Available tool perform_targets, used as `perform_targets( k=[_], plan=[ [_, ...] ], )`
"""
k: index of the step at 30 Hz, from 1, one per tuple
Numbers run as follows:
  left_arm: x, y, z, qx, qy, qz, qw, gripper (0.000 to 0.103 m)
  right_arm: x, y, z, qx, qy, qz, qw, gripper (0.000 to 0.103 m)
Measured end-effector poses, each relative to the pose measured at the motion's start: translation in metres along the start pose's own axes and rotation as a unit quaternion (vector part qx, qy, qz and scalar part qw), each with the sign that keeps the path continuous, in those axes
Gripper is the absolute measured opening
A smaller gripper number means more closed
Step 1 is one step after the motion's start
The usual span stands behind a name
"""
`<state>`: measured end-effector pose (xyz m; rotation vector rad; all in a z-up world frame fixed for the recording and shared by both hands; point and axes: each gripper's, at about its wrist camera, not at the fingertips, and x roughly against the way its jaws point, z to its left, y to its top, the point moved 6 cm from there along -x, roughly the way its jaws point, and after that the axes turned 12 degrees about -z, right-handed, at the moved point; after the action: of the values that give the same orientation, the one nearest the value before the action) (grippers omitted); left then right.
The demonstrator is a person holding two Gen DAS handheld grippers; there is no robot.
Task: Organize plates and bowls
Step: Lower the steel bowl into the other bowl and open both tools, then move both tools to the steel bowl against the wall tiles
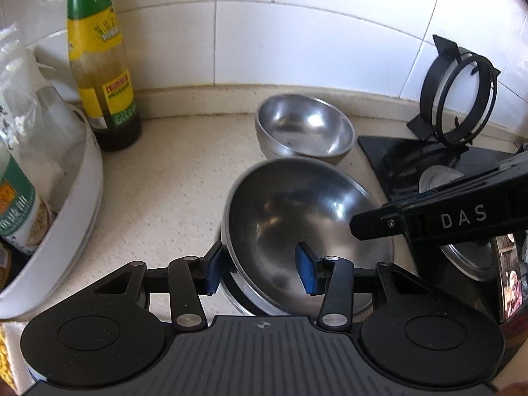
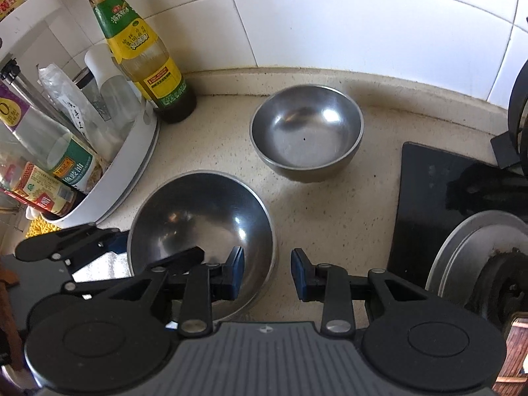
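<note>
While left gripper (image 1: pixel 260 272) straddles the near rim of the big steel bowl (image 1: pixel 307 231), fingers apart w/ rim between, not clamped, right gripper (image 2: pixel 268 272) hangs open beside it, empty. Bowl tilted, shiny, empty. Small steel bowl (image 2: pixel 307 132) sits apart near wall. Stacking not done imo.

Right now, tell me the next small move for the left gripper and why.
Probably close the left gripper on the near rim of the big bowl. Its fingers straddle that rim, one outside and one inside, with a gap on each side. The small bowl sits just behind, likely the nesting partner.
</note>
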<state>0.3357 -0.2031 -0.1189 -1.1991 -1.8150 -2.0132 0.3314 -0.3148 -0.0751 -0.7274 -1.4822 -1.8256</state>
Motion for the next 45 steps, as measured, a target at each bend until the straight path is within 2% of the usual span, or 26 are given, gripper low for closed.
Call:
perform_targets(
  k=[14, 26, 32, 35, 45],
  plan=[
    [0.007, 0.017, 0.010, -0.015, 0.017, -0.026, 0.9994, 0.057, 0.002, 0.008, -0.003, -0.004, 0.001, -0.012, 1.000, 0.048],
    [-0.005, 0.047, 0.005, -0.040, 0.024, -0.045, 0.9979, 0.068, -0.001, 0.033, -0.026, -0.027, -0.018, -0.033, 0.999, 0.049],
    [-0.021, 0.055, 0.002, -0.052, 0.024, -0.037, 0.9977, 0.074, -0.009, 0.045, -0.041, -0.039, -0.030, -0.037, 0.998, 0.054],
    [-0.030, 0.059, 0.003, -0.053, 0.019, -0.024, 0.9981, 0.084, -0.015, 0.049, -0.046, -0.041, -0.034, -0.035, 0.998, 0.055],
    [-0.056, 0.066, 0.008, -0.063, 0.027, 0.003, 0.9977, 0.089, -0.033, 0.055, -0.057, -0.050, -0.038, -0.024, 0.998, 0.061]
  ],
)
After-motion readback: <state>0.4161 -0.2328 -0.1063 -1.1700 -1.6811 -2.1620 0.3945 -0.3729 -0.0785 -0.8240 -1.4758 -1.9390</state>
